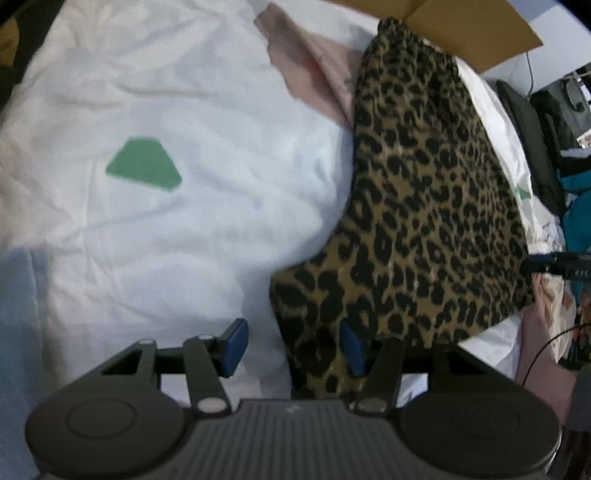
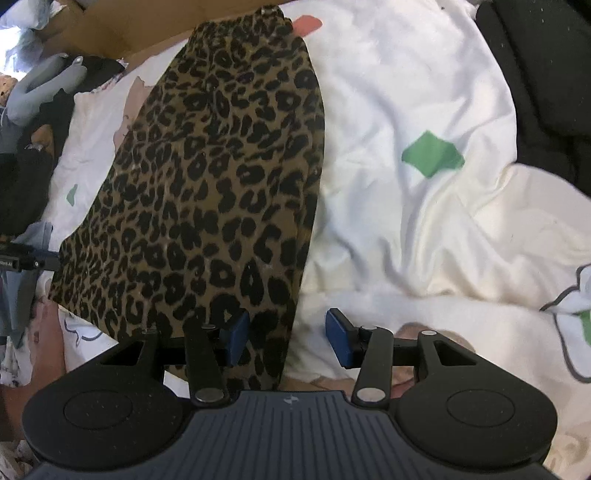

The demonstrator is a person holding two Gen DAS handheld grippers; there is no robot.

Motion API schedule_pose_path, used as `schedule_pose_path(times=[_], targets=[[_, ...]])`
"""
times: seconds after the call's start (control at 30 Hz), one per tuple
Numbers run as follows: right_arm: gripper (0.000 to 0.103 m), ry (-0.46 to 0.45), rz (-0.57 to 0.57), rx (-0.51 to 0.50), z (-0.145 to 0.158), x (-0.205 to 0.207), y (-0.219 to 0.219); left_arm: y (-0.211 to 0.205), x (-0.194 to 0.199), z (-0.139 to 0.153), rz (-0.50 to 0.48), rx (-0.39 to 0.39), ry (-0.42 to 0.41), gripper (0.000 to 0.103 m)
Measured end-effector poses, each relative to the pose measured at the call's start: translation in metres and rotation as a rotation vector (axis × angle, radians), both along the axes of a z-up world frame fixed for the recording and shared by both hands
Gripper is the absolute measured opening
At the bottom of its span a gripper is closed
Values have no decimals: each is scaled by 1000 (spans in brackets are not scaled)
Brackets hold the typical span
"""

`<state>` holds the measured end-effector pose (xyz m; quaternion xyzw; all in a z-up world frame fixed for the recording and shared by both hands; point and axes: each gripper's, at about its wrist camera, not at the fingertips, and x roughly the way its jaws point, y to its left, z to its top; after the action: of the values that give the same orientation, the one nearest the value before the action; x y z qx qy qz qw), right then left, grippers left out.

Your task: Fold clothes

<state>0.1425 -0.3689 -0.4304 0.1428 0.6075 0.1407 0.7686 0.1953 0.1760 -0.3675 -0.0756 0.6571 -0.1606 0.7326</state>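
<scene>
White bedding (image 1: 192, 92) with green patches (image 1: 144, 164) lies under both my grippers, a cardboard flap (image 1: 476, 33) beyond it. The leopard garment (image 2: 207, 177) lies flat ahead, its near corners reaching between my left gripper's (image 1: 293, 349) and right gripper's (image 2: 288, 338) parted, unclamped pads. Only my right view shows black fabric (image 2: 546, 74) far right.

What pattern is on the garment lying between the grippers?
Leopard print, black spots on tan-brown; clearest in the right wrist view.
</scene>
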Motion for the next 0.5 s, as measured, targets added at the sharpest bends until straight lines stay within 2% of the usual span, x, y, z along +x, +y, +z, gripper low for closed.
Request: schedule_pose_path(times=[0.1, 0.27, 0.37, 0.5], targets=[[53, 13, -45, 67, -4, -2, -7, -2, -4, -7, 0, 8, 24, 58], [53, 46, -24, 155, -8, -8, -9, -2, -5, -9, 10, 6, 40, 57], [53, 70, -51, 201, -12, -9, -15, 1, -4, -10, 26, -13, 57, 52], [53, 127, -105, 297, -23, -11, -25, 2, -3, -9, 50, -44, 67, 51]])
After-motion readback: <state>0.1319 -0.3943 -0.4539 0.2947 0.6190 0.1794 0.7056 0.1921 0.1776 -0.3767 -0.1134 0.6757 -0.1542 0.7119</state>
